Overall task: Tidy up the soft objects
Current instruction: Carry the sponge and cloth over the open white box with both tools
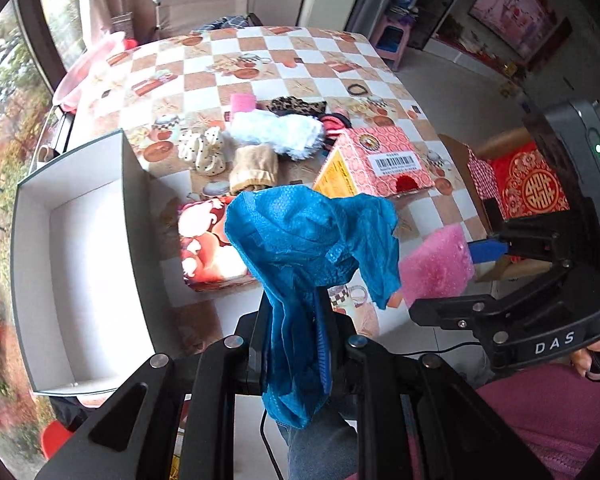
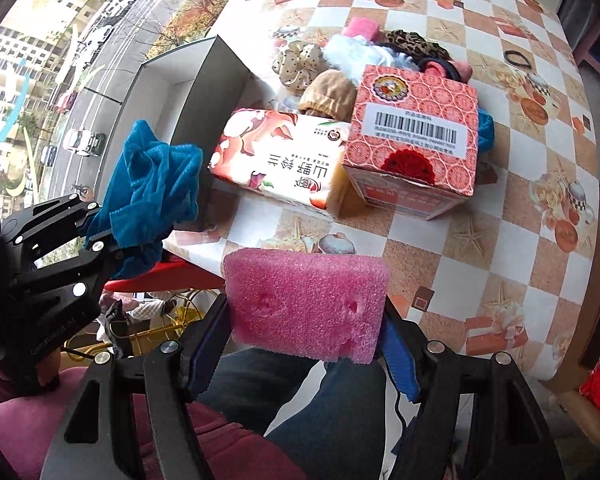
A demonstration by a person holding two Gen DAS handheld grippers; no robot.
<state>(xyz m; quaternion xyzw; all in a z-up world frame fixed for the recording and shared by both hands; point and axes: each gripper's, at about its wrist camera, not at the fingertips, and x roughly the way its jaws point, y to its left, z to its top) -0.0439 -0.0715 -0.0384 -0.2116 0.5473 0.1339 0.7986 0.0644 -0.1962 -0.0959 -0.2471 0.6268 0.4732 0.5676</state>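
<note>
Gripping a crumpled blue mesh cloth [image 1: 300, 248], the left hand-held gripper [image 1: 296, 344] holds it at the centre of its view, above the near edge of the checkered tabletop [image 1: 312, 56]. The right hand-held gripper [image 2: 306, 344] is clamped on a pink foam block [image 2: 306, 304] at lower centre. An open grey box [image 1: 76, 256] sits at left, beside a pile of soft items [image 1: 276, 132].

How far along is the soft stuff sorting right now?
Nothing looks sorted yet: the white box shows nothing inside. In hand: left gripper holds the blue mesh cloth, right gripper the pink foam. Left on the table: fluffy white piece, spotted scrunchie, tan cloth.
</note>
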